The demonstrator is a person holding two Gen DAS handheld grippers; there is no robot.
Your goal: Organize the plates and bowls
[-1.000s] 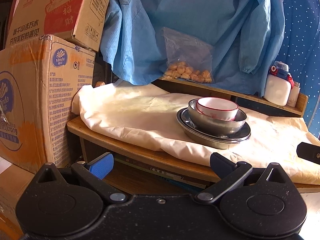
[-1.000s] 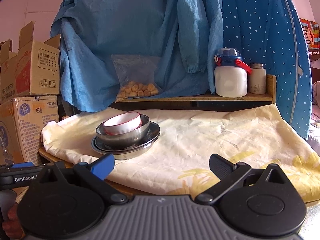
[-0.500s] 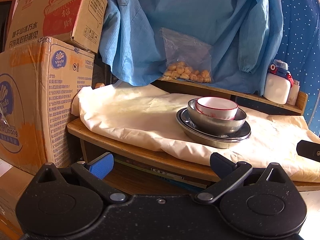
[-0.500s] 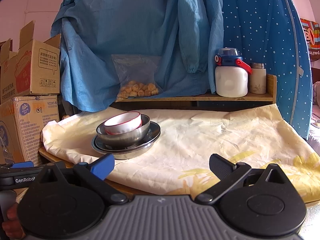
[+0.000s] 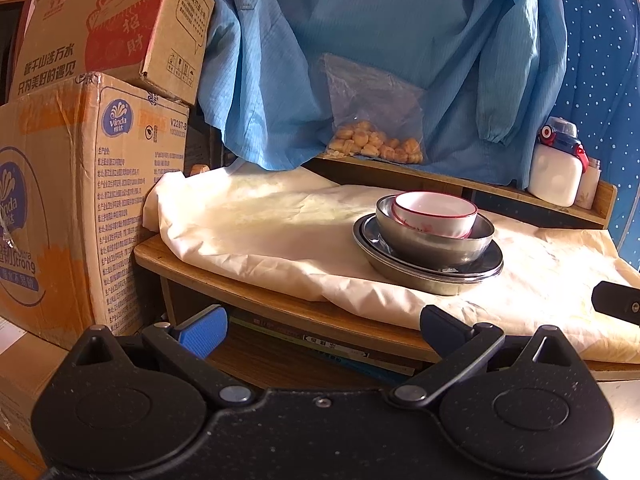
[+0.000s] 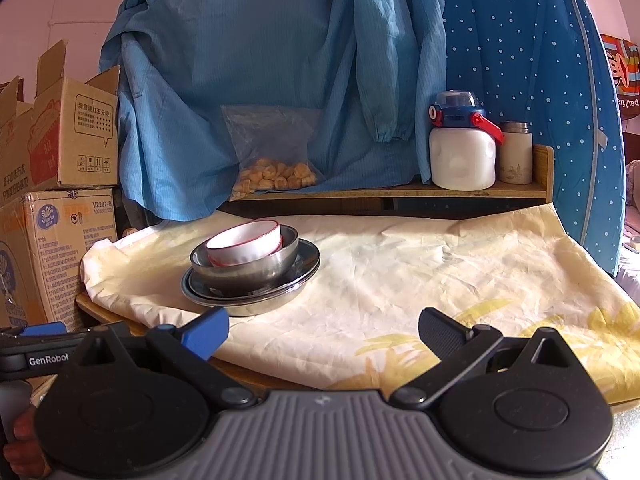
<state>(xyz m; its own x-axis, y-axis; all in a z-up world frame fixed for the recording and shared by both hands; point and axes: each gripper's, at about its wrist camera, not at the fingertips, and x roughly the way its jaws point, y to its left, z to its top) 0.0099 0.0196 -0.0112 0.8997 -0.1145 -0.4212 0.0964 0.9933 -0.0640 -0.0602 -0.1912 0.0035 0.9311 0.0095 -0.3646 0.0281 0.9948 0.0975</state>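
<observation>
A white bowl with a red rim (image 5: 435, 213) (image 6: 245, 242) sits inside a steel bowl (image 5: 434, 240) (image 6: 248, 269), which rests on stacked steel plates (image 5: 428, 270) (image 6: 256, 294) on the cloth-covered table (image 6: 400, 280). My left gripper (image 5: 323, 330) hangs open below and in front of the table's front edge, left of the stack. Over the table's near edge my right gripper (image 6: 324, 330) is open and empty, well short of the stack. The left gripper's body (image 6: 36, 354) shows at the lower left of the right wrist view.
Cardboard boxes (image 5: 72, 184) (image 6: 48, 208) stand left of the table. A raised shelf (image 6: 400, 192) at the back holds a bag of snacks (image 6: 276, 152), a white bottle (image 6: 462, 152) and a small flask (image 6: 516, 154). Blue garments (image 6: 260, 60) hang behind. Books (image 5: 320, 340) lie under the tabletop.
The left wrist view has drifted slightly; the stack sits a little lower and further right. Both grippers stay open and the dishes have not moved.
</observation>
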